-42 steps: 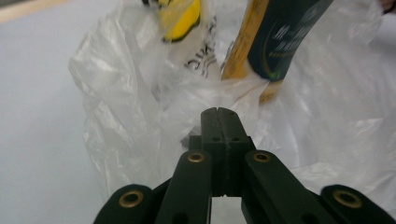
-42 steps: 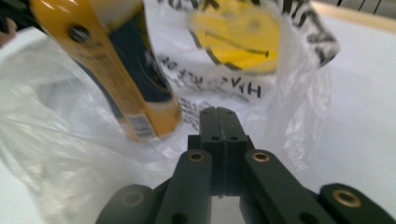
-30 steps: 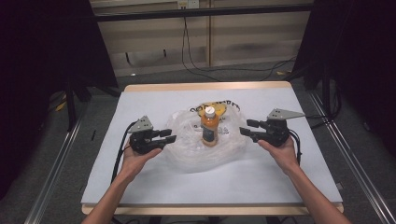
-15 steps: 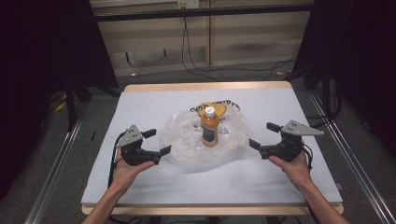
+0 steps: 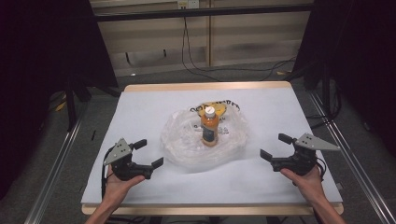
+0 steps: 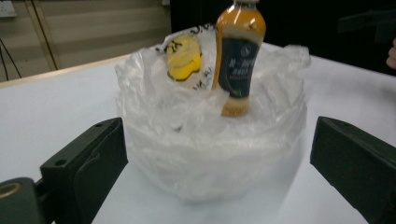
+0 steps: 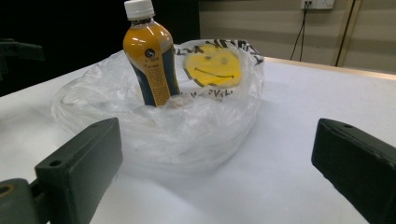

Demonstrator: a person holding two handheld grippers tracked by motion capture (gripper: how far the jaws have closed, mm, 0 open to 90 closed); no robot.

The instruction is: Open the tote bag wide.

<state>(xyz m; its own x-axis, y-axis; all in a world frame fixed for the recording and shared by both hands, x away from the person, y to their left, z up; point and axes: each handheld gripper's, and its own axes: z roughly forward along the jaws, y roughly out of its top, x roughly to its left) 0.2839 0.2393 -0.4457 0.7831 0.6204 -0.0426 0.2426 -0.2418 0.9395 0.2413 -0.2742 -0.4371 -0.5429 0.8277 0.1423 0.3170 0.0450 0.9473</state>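
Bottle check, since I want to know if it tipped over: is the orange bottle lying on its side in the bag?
No, the orange bottle stands upright, cap up, inside the rumpled clear plastic bag.

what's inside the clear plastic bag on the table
An orange drink bottle with a white cap stands upright inside the plastic bag. Crumpled film hides its base and anything lying on the bag's floor.
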